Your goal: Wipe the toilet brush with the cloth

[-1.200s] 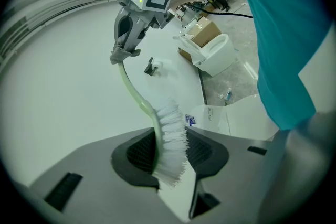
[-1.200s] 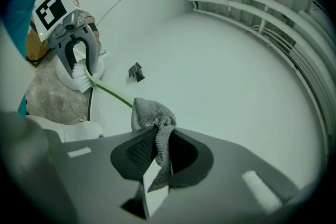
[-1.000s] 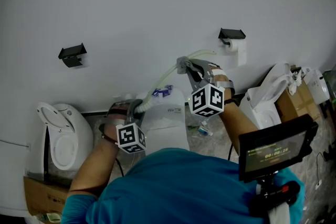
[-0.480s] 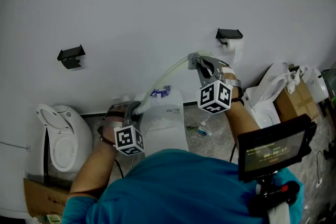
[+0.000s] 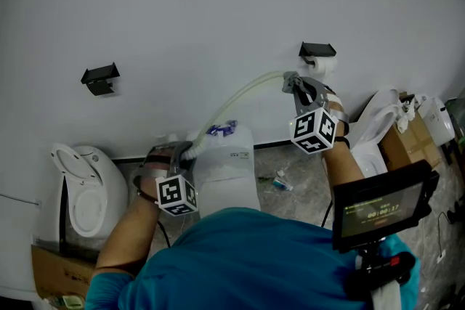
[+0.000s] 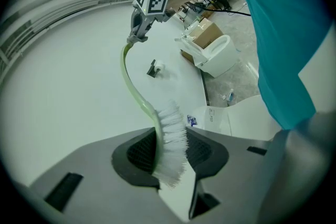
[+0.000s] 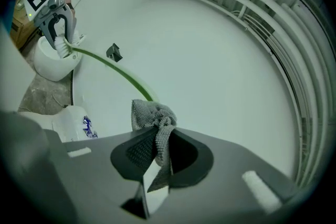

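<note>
The toilet brush has a pale green curved handle (image 5: 240, 99) and white bristles (image 6: 170, 141). My left gripper (image 5: 182, 151) is shut on the bristle head, which sits between its pads (image 6: 140, 150). From there the handle (image 6: 132, 85) arcs up and away to my right gripper (image 5: 292, 80). That gripper is shut on a grey cloth (image 7: 152, 119), bunched over the handle (image 7: 113, 68) near its far end. In the left gripper view the right gripper (image 6: 137, 36) shows at the top of the handle. The left gripper (image 7: 58, 34) shows far off in the right gripper view.
A white toilet tank (image 5: 229, 167) stands just below the brush. More toilets stand at the left (image 5: 80, 189) and right (image 5: 367, 127). A paper roll holder (image 5: 320, 54) and a black bracket (image 5: 100, 76) hang on the white wall. A screen (image 5: 378, 203) sits lower right.
My right gripper has slid the cloth along the handle, up and to the right, away from the bristle head. The left gripper has held still.
</note>
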Demonstrator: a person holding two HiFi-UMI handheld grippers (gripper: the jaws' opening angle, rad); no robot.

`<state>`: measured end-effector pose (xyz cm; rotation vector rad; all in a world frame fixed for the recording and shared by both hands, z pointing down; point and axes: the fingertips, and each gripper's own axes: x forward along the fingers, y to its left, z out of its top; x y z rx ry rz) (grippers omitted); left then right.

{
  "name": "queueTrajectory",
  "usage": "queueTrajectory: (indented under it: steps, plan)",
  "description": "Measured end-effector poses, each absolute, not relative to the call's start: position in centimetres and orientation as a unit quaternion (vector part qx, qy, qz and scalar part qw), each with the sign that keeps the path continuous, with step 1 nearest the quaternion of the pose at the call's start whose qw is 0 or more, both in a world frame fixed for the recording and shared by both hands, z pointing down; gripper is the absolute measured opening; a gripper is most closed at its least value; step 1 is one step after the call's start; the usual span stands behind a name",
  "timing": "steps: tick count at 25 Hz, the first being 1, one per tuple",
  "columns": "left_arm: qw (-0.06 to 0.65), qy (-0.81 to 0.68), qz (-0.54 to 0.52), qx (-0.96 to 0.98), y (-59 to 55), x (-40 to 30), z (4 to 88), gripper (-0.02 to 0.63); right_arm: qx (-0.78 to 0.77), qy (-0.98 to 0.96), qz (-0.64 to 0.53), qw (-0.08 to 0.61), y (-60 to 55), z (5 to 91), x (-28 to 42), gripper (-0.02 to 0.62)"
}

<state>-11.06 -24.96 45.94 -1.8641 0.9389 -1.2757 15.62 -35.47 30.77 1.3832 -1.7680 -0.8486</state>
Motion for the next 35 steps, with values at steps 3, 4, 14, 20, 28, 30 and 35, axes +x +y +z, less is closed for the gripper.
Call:
queueTrajectory:
  steps: [3, 4, 14, 20, 28, 30, 35]
  plan:
    - [0.346, 0.368, -0.499, -0.704, -25.2, -12.5, 46.3, 0.141, 0.542, -0.695, -0.312, 0.355, -34.6, 30.8, 17.0, 0.046]
    - [0.353, 0.37, -0.506, -0.695, -25.3, -13.2, 46.5, 0.141, 0.533, -0.708, -0.312, 0.343, -33.7, 30.5, 16.5, 0.046]
    - [0.505, 0.275, -0.6, -0.556, -28.2, -16.3, 44.9, 0.142, 0.179, -0.895, -0.273, 0.305, -25.2, 32.4, -1.1, 0.046]
    - [0.538, 0.21, -0.614, -0.538, -27.9, -14.7, 44.9, 0.141, 0.088, -0.892, -0.219, 0.386, -27.8, 36.1, -7.0, 0.048]
    - [0.557, 0.176, -0.612, -0.533, -28.4, -12.2, 45.3, 0.141, 0.02, -0.872, -0.144, 0.468, -29.9, 41.2, -9.4, 0.047]
    - [0.565, 0.169, -0.63, -0.505, -28.9, -13.0, 45.4, 0.141, 0.018, -0.869, -0.141, 0.474, -30.3, 41.6, -9.5, 0.046]
    - [0.566, 0.17, -0.63, -0.504, -29.1, -13.0, 45.1, 0.141, 0.017, -0.87, -0.133, 0.475, -30.5, 41.4, -9.4, 0.046]
